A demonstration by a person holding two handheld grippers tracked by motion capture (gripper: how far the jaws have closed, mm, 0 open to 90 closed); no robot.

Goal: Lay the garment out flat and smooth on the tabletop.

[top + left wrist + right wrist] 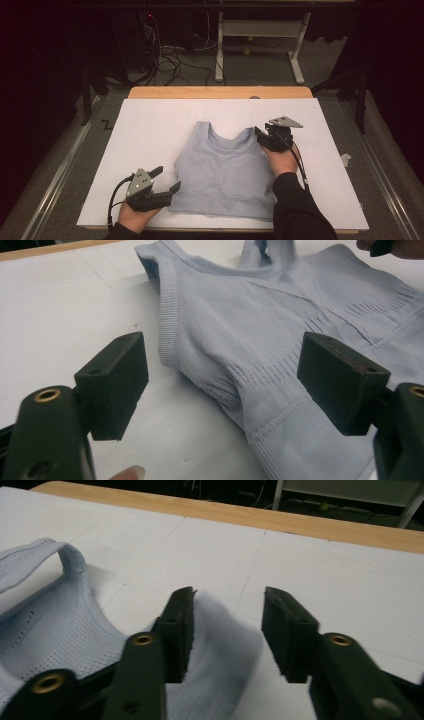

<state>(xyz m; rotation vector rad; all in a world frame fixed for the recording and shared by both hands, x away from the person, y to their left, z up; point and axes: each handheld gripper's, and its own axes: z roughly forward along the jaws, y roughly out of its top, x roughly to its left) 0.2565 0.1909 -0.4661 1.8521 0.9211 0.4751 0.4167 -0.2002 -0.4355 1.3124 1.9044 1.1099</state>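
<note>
- fabric first: a pale blue, ribbed knit sleeveless top (222,170) lies flat on the white board (150,125), hem toward us, straps pointing away.
- at the left, our left gripper (162,186) sits just off the top's near left corner, jaws spread and released, nothing between them; in the left gripper view the side seam and hem band of the top (280,340) lie just ahead, toward the right jaw.
- the garment's long axis runs from hem to straps, away from us; the cloth looks smooth over the chest, with a little bunching at the left armhole.
- at the right, our right gripper (261,134) hovers at the far right shoulder strap; its jaws stand apart, and the right gripper view shows the strap cloth (220,645) lying loose by the left jaw, not pinched.
- we judge the left hand nearer the hem, the right nearer the straps, so any fold would likely run along that axis.
</note>
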